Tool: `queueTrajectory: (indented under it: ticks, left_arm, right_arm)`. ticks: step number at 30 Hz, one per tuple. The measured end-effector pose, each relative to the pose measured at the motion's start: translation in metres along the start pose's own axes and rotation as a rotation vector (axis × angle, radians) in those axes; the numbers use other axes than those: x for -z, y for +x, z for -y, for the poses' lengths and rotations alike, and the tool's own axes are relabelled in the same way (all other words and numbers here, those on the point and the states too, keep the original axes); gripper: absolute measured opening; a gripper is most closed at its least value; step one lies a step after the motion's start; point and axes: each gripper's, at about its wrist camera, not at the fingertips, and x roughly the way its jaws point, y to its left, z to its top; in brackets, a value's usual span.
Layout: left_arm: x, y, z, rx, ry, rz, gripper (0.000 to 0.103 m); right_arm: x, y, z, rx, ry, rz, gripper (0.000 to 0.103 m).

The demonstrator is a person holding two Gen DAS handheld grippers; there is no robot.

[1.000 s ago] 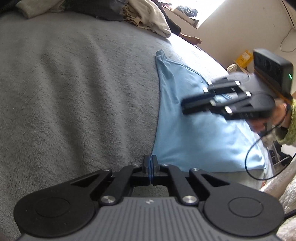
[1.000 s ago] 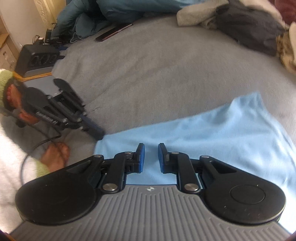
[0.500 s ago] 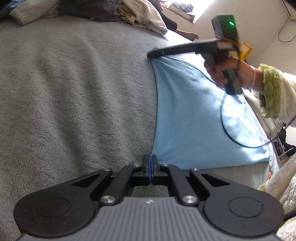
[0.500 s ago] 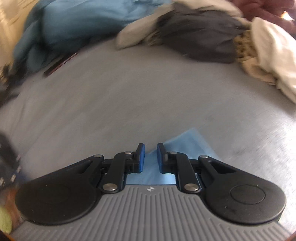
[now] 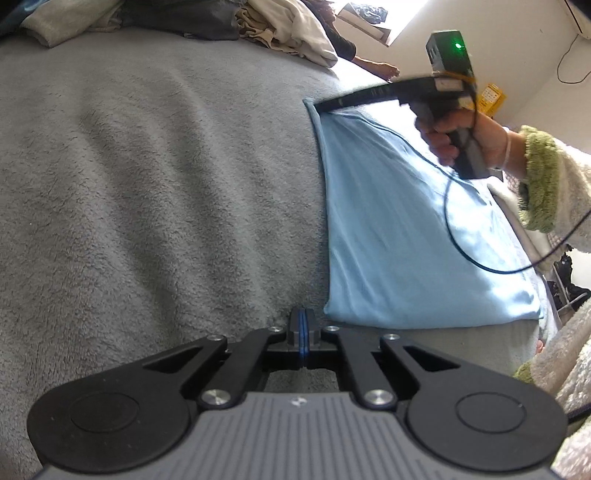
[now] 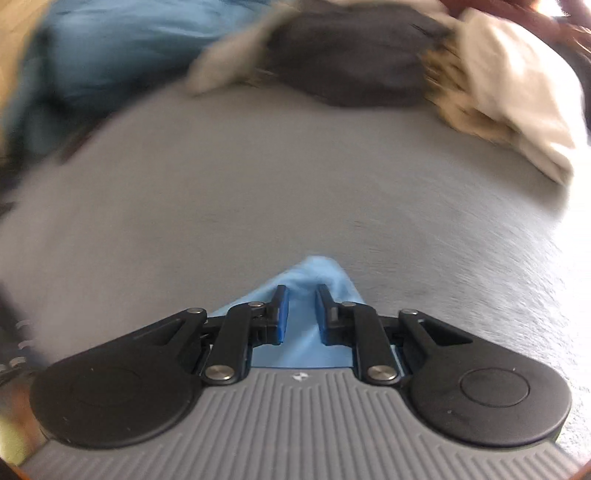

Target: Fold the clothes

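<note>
A fuzzy grey blanket-covered bed (image 5: pixel 147 177) carries a thin, soft light-blue cotton garment (image 5: pixel 399 236), probably light and limp; corners suit gripping. Right gripper (image 6: pixel 299 310) fingers gape over one corner; left gripper (image 5: pixel 302 328) fingers clenched empty.

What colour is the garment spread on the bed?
Light blue garment, plain, no pattern; clearest in the left wrist view.

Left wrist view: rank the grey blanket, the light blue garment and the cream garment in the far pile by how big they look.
1. grey blanket
2. light blue garment
3. cream garment; it lies farthest away and is partly cut off, so its true size is unsure.
</note>
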Motion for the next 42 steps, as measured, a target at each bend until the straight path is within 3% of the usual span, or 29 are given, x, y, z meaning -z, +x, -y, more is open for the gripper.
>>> queueTrajectory:
  ticks: [3,8,10,14,17,19,20,23,26,29,31,34,37,40,42]
  left_arm:
    - [0.001,-0.005,0.005,-0.030,0.040,0.003,0.003]
    - [-0.016,-0.027,0.015,-0.124,0.112,0.071,0.004]
    - [-0.028,-0.033,0.018,-0.114,0.129,0.121,0.004]
    - [-0.063,-0.011,0.036,0.020,0.177,0.164,0.004]
    - [-0.085,0.030,0.049,0.142,0.114,0.137,0.004]
    - [-0.093,0.050,0.053,0.144,0.085,0.120,0.005]
    - [-0.097,0.060,0.054,0.140,0.074,0.113,0.005]
    - [-0.094,0.068,0.043,0.025,0.066,0.094,0.005]
    - [-0.084,0.053,0.023,-0.004,-0.006,0.098,0.003]
    - [-0.084,0.036,0.020,-0.081,0.002,0.104,0.004]
    - [-0.088,0.024,0.022,-0.088,0.008,0.129,0.005]
    - [-0.103,0.023,0.036,-0.038,0.053,0.158,0.009]
    - [-0.117,0.046,0.057,0.019,0.089,0.122,0.011]
    - [-0.115,0.068,0.058,-0.028,0.093,0.091,0.015]
    - [-0.112,0.078,0.055,-0.066,0.083,0.077,0.009]
  right_arm:
    - [-0.007,-0.013,0.008,0.083,0.050,0.077,0.017]
    - [0.007,-0.063,-0.003,0.012,0.053,0.091,0.017]
    - [0.017,-0.083,-0.008,-0.007,0.063,0.086,0.017]
    - [0.050,-0.113,-0.013,-0.041,0.128,0.077,0.017]
    - [0.085,-0.132,-0.012,-0.028,0.206,0.051,0.017]
    - [0.110,-0.148,-0.007,0.002,0.256,0.051,0.017]
    - [0.122,-0.157,-0.004,0.018,0.280,0.052,0.017]
    - [0.162,-0.186,0.010,0.072,0.355,0.069,0.017]
    - [0.210,-0.215,0.033,0.156,0.459,0.083,0.017]
    - [0.260,-0.236,0.056,0.253,0.602,0.065,0.017]
    - [0.281,-0.252,0.064,0.261,0.687,0.104,0.017]
    - [0.285,-0.268,0.067,0.258,0.715,0.195,0.017]
    - [0.276,-0.269,0.074,0.228,0.724,0.259,0.017]
    - [0.278,-0.263,0.087,0.213,0.746,0.294,0.017]
    - [0.290,-0.263,0.096,0.262,0.773,0.281,0.017]
